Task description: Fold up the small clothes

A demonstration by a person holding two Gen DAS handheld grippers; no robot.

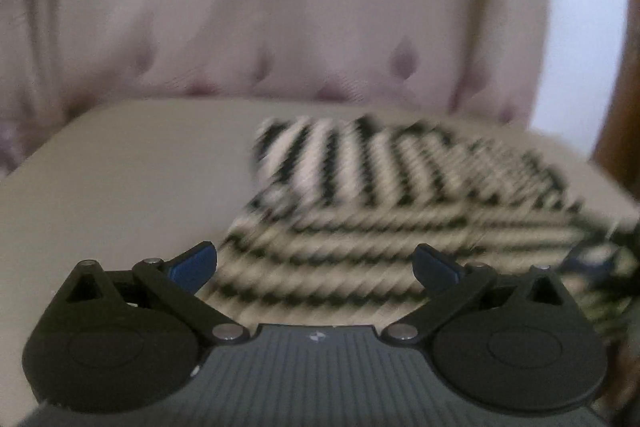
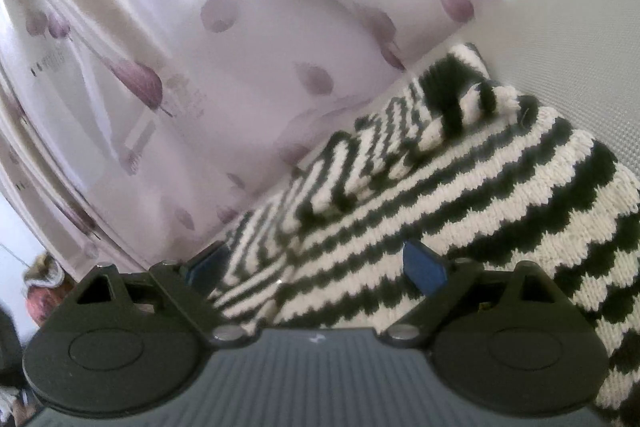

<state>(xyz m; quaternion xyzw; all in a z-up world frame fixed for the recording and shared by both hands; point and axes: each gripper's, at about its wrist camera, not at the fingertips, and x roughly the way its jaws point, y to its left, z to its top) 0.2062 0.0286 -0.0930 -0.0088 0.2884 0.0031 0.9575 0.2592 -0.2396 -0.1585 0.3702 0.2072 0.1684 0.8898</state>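
A black-and-white striped knitted garment lies on a pale table, with one part folded over on top. My left gripper is open, its blue-tipped fingers just above the garment's near edge, holding nothing. The view is blurred. In the right wrist view the same garment fills the lower right, bunched with a sleeve lying on top. My right gripper is open with its fingers spread over the knit; the left finger sits at the garment's edge.
A pale curtain with purple flower prints hangs behind the table and also shows in the right wrist view. A dark wooden post stands at the right. The table runs on to the right of the garment.
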